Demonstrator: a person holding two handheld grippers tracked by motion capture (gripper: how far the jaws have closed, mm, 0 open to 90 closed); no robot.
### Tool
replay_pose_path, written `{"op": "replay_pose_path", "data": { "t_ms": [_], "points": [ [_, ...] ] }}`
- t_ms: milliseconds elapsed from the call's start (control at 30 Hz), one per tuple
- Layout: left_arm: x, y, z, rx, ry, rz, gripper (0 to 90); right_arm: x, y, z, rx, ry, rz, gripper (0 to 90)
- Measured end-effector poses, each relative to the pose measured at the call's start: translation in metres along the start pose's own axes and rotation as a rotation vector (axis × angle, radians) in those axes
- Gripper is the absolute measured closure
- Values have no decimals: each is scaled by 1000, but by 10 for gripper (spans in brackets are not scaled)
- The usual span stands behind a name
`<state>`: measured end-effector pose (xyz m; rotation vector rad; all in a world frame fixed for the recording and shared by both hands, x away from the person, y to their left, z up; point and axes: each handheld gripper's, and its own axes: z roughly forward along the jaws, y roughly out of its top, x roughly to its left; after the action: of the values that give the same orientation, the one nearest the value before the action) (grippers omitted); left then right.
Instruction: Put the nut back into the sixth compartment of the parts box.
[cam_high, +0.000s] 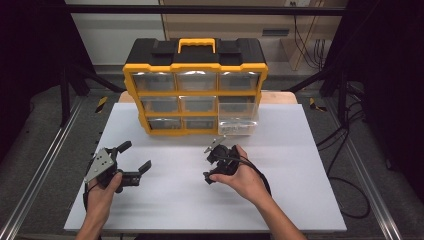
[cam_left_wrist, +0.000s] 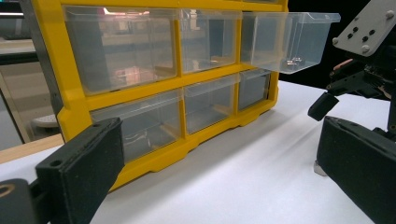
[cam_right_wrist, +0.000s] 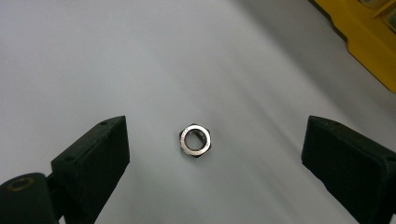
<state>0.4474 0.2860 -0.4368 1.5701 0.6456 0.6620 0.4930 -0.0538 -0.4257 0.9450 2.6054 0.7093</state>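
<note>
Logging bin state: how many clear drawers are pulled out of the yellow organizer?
1: the clear plastic drawer at the right of the middle row of the yellow-and-black organizer sticks out toward the table; the other eight sit flush.

Each black claw (cam_high: 131, 169) (padded jaws) carries a grey screw-dotted plate (cam_high: 99, 164) and black cable (cam_high: 260, 176).

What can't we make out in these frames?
- Small silver hex nut: in the high view the person's right hand and right claw cover its spot.
- Pulled-out clear plastic drawer: contents too small, just a glint in the left gripper view.
- Yellow and black organizer cabinet: other drawers' contents blurred by glare.
- Left claw: fingertips cropped in its own view.
</note>
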Motion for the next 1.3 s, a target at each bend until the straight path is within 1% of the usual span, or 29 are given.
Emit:
{"op": "replay_pose_path", "data": {
  "t_ms": [233,333,400,500,700,767,833,867,900,933,967,1033,1067,1100,1200,1300],
  "points": [
    [0,0,0,1,-1,0,9,0,1,1,-2,13,-13,66],
    [0,0,0,3,-3,4,10,1,1,2,8,13,-15,87],
    [0,0,0,2,-3,3,9,0,2,3,9,13,-19,116],
    [0,1,-1,-4,0,-3,9,-1,3,3,23,13,0,161],
    [1,1,-1,-7,2,-3,10,-2,5,5,33,24,6,265],
    [1,1,-1,-9,0,-3,10,-2,7,6,31,35,10,304],
    [1,1,-1,-6,0,-3,10,-2,8,6,33,48,28,329],
    [1,1,-1,-6,0,-3,10,-3,8,7,37,45,17,341],
    [1,1,-1,-6,1,-3,10,-2,9,8,43,52,28,355],
    [2,1,-2,-7,2,-3,10,-3,9,9,44,52,16,360],
    [2,1,-2,-8,2,-3,10,-2,10,10,46,60,23,377],
    [2,1,-2,-8,3,-5,10,0,10,11,57,64,32,394],
    [2,1,-2,-8,3,-5,10,0,10,11,61,63,31,403],
    [2,1,-2,-9,3,-5,10,-2,9,13,61,58,1,415],
    [2,1,-2,-6,3,-2,10,-1,9,14,76,61,-13,443],
    [2,1,-1,-6,3,-3,10,0,9,16,88,71,-18,475]
  ]
}}
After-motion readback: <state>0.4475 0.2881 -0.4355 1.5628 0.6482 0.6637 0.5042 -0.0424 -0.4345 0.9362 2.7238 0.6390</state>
